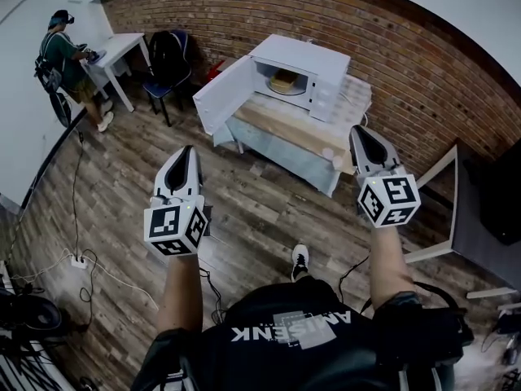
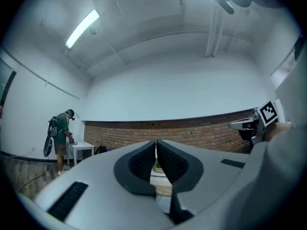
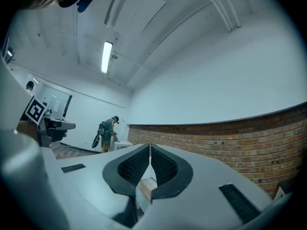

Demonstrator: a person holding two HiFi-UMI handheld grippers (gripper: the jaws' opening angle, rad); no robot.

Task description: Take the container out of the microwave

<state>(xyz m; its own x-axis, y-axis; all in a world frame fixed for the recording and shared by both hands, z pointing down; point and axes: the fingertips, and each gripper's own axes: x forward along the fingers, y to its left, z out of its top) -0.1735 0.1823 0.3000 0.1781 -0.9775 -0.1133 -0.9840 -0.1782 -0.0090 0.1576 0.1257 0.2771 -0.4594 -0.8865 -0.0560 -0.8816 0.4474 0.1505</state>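
Note:
A white microwave (image 1: 303, 70) stands on a cloth-covered table (image 1: 281, 141) against the brick wall, its door (image 1: 221, 96) swung open to the left. Inside it, a tan container (image 1: 284, 81) rests on the white turntable plate. My left gripper (image 1: 190, 155) hovers over the wood floor, well short of the table, shut and empty. My right gripper (image 1: 363, 134) is near the table's right front corner, also shut with nothing in it. In the left gripper view the pads (image 2: 144, 159) meet at the tips, with the container (image 2: 158, 168) glimpsed through the gap below them. The pads (image 3: 163, 164) in the right gripper view meet the same way.
A person (image 1: 67, 59) stands at a small white table (image 1: 122, 51) at the back left, beside a chair with a dark bag (image 1: 168, 59). Cables (image 1: 77, 259) trail over the floor at left. A dark table with white legs (image 1: 480, 214) stands at right. A small white cup (image 1: 329, 153) sits near the table's front edge.

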